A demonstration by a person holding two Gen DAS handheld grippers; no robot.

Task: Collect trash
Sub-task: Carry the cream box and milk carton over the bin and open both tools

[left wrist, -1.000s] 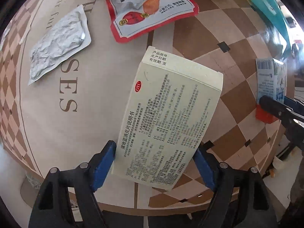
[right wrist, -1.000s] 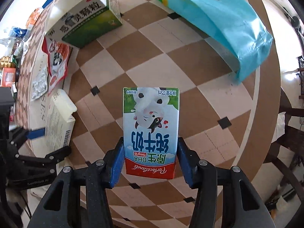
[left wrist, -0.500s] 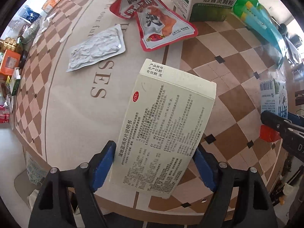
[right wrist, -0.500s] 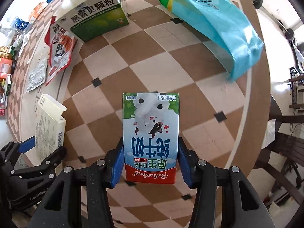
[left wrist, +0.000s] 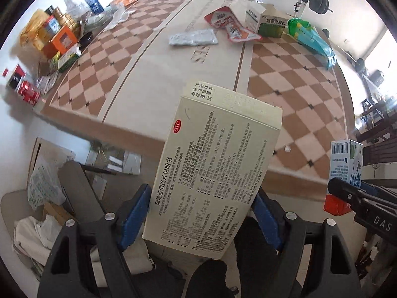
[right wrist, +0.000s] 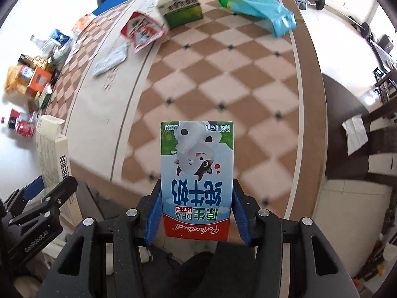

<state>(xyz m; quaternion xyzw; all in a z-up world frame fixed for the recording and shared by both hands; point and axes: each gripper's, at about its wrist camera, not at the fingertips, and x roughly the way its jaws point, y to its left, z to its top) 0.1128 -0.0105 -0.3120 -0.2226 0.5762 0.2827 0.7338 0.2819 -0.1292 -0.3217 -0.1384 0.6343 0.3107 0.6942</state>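
My left gripper is shut on a cream medicine box with printed text, held in the air off the near edge of the checkered table. My right gripper is shut on a small blue milk carton, also lifted over the table's near edge. The carton also shows in the left wrist view at the right, and the medicine box in the right wrist view at the left.
On the far side of the table lie a silver foil pack, a red snack wrapper, a green-white box and a blue-green bag. Assorted goods crowd the left end. Paper waste in a bin sits on the floor at lower left. A dark chair stands right.
Both grippers have risen and pulled back from the table with their boxes. The table now looks smaller and farther, and the floor and bin have come into view.
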